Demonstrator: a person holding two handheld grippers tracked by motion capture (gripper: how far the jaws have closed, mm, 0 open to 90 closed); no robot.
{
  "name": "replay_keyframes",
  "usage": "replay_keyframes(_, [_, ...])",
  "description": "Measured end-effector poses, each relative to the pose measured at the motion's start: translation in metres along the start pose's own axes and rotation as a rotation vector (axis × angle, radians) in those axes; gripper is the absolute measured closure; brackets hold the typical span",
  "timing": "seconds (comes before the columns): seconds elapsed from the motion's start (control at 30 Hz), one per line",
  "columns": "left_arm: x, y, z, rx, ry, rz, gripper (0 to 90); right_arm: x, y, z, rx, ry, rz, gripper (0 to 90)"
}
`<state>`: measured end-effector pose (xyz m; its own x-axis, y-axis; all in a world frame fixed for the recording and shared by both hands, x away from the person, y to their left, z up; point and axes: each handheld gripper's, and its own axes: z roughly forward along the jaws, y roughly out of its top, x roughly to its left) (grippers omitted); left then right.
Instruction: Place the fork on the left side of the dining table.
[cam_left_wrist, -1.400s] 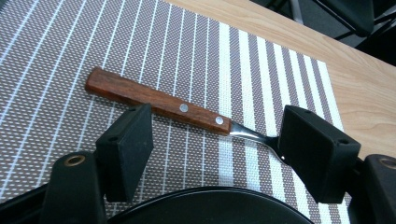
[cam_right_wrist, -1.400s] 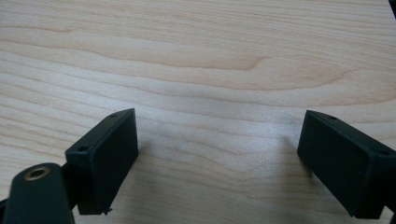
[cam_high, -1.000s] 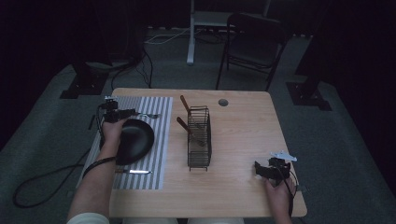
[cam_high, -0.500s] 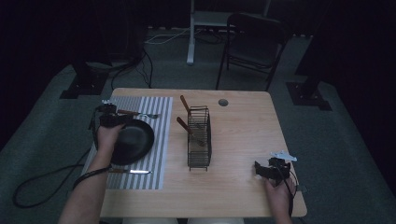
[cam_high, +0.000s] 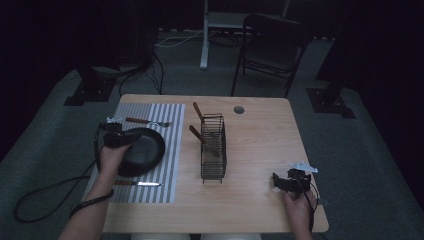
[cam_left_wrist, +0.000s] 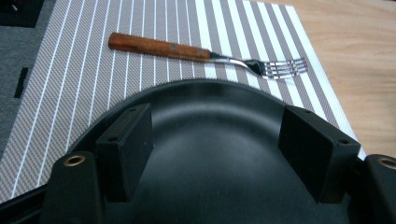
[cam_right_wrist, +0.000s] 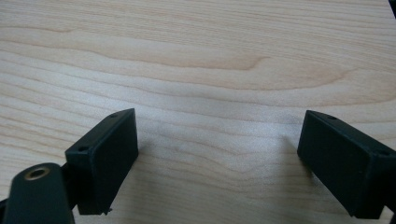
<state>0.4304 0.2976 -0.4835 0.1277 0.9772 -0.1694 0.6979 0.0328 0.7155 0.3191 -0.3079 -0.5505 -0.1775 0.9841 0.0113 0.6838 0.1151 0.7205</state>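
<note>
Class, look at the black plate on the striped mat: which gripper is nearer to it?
Left. The left gripper is over the black plate, jaws open; the right gripper sits across the table, beyond the wire rack.

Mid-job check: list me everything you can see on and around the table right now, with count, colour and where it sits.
Table: 1, light wood, centre.
Placemat: 1, grey and white striped, table's left part.
Plate: 1, black, on the placemat.
Fork: 1, wooden handle, on the placemat beyond the plate.
Knife: 1, brown handle, on the placemat's near edge.
Wire rack: 1, black, mid-table, wooden-handled utensils inside.
Chair: 1, dark, beyond the table.
Left gripper: 1, black, jaws open over the plate's near-left part.
Right gripper: 1, black, jaws open over bare wood, near-right corner.
</note>
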Motion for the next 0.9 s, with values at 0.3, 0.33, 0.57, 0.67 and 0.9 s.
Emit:
replay_keyframes(0.3, [-0.007, -0.011, -0.01, -0.006, -0.003, 0.047, 26.8, 0.0, 0.0, 0.0, 0.0, 0.0, 0.001, 12.0])
replay_keyframes(0.33, [-0.007, -0.012, -0.011, -0.007, -0.001, 0.048, 26.8, 0.0, 0.0, 0.0, 0.0, 0.0, 0.0, 12.0])
replay_keyframes(0.57, [-0.001, -0.019, -0.022, -0.01, -0.013, 0.032, 26.8, 0.0, 0.0, 0.0, 0.0, 0.0, 0.001, 12.0])
replay_keyframes(0.67, [0.001, -0.023, -0.029, -0.011, -0.006, 0.039, 26.8, 0.0, 0.0, 0.0, 0.0, 0.0, 0.0, 11.9])
replay_keyframes(0.9, [0.003, -0.037, -0.041, -0.021, -0.012, 0.041, 26.8, 0.0, 0.0, 0.0, 0.0, 0.0, 0.0, 12.0])
